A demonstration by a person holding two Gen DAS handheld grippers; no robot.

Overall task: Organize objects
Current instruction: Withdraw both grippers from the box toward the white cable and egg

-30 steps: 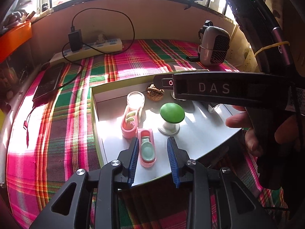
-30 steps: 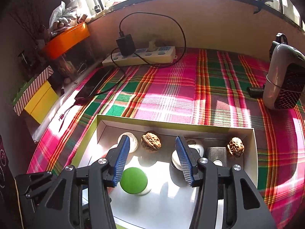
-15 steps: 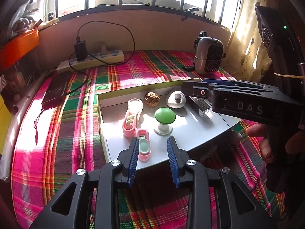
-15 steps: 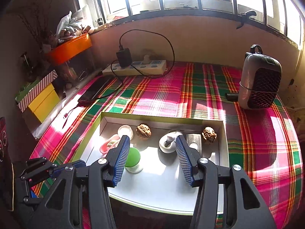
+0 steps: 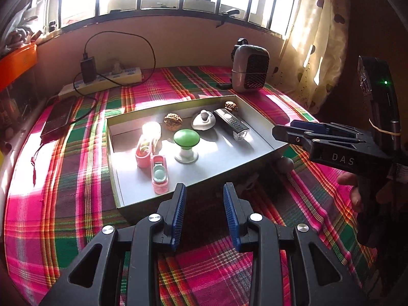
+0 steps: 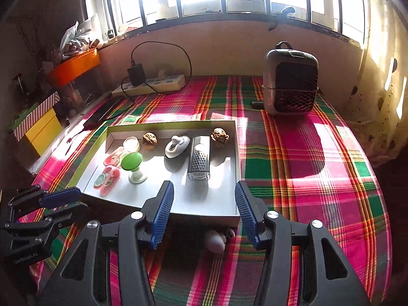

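A shallow grey box (image 5: 257, 137) (image 6: 201, 204) with a yellow-green rim sits on the plaid cloth. In it lie a green-topped knob (image 5: 186, 140) (image 6: 132, 162), two pink holders (image 5: 159, 170) (image 6: 108, 177), two walnuts (image 5: 173, 120) (image 6: 219, 134), a white knob (image 5: 204, 119) (image 6: 177, 145), a small grater (image 5: 230, 125) (image 6: 199, 162) and a clear lid (image 6: 131, 143). My left gripper (image 5: 204, 214) is open and empty, in front of the box's near edge. My right gripper (image 6: 204, 215) is open and empty, over the near right corner; it also shows in the left wrist view (image 5: 301, 132).
A small heater (image 6: 290, 86) stands at the back right. A power strip with charger (image 6: 153, 84) and a dark phone (image 5: 57, 117) lie at the back left. Yellow and orange boxes (image 6: 43, 127) stand left. A pale round object (image 6: 215, 241) lies by the box's front edge.
Both grippers have pulled back and up from the box, empty and open. The whole box and more cloth show now.
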